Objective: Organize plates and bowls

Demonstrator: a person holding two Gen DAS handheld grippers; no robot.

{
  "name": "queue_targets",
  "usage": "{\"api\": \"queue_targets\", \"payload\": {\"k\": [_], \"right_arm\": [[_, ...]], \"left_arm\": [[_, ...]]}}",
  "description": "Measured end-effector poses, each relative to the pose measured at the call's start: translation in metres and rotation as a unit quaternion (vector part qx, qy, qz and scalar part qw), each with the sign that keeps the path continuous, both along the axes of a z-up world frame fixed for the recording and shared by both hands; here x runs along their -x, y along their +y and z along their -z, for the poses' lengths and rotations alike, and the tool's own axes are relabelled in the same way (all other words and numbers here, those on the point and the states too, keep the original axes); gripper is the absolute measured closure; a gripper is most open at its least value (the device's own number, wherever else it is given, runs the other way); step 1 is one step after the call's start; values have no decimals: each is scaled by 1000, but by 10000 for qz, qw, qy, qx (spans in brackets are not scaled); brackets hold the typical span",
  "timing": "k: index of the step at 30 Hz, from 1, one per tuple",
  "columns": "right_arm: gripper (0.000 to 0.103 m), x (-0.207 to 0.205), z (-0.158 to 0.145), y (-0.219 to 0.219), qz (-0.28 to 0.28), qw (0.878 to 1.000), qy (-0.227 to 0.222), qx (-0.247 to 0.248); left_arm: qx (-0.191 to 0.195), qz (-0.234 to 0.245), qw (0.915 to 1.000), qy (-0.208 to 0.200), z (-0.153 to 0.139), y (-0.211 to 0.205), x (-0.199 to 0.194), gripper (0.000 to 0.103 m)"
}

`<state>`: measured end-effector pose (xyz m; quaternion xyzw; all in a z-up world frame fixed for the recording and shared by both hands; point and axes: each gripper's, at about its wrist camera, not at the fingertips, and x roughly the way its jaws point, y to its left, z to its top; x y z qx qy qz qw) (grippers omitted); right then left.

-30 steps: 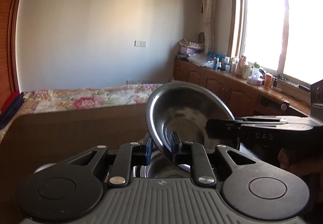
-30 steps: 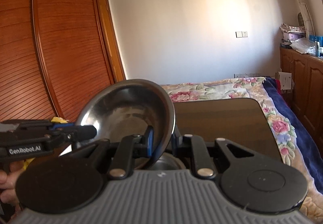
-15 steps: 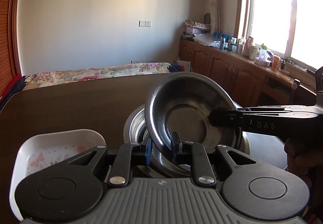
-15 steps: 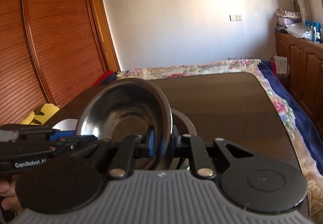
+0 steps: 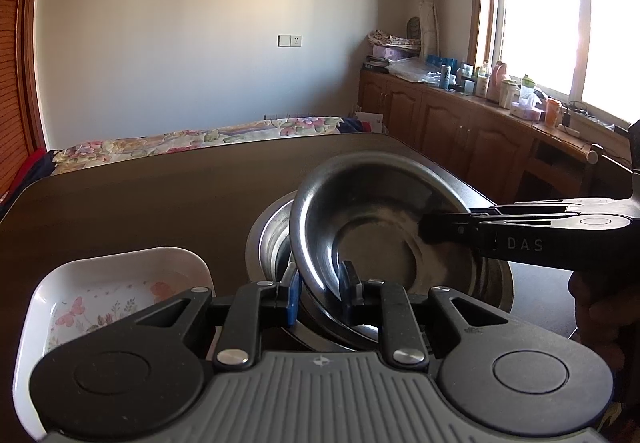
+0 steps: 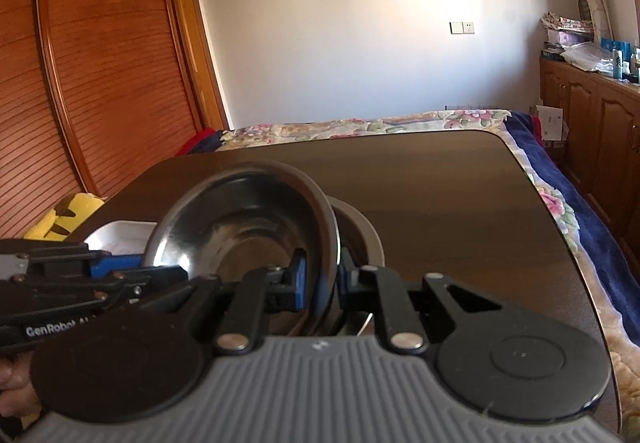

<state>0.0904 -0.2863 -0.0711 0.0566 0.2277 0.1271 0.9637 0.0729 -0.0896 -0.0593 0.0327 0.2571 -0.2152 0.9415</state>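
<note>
Both my grippers are on one steel bowl. My left gripper pinches the near rim, blue pad outside, black pad inside the bowl. My right gripper is clamped on the opposite rim, wall of the bowl between its pads.

The bowl is tilted, its open side facing my left camera. It sits partly inside a larger steel bowl on the dark brown table. In the right view the larger bowl's rim shows just behind the held one. I cannot tell whether the two bowls touch.

A white rectangular dish with a butterfly and flower print lies on the table just left of the bowls; its corner shows in the right view.

Writing: "DAS" on the side of my right gripper as seen from the left camera. "GenRobot" followed by cut-off letters on my left gripper as seen from the right camera.

Beyond the table: floral bedspread, wooden wardrobe doors, cabinets under the window with bottles whose labels are too small to read.
</note>
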Motion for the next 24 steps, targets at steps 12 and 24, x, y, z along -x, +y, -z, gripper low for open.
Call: {"api": "queue_targets", "payload": {"k": [12, 24], "right_arm": [[86, -3, -2, 4, 46, 9994, -54, 339], [85, 3, -7, 6, 88, 9988, -281, 396]], "left_arm": [[101, -113, 9999, -25, 0, 1, 3, 81], [191, -205, 9993, -254, -4, 1, 13, 81]]}}
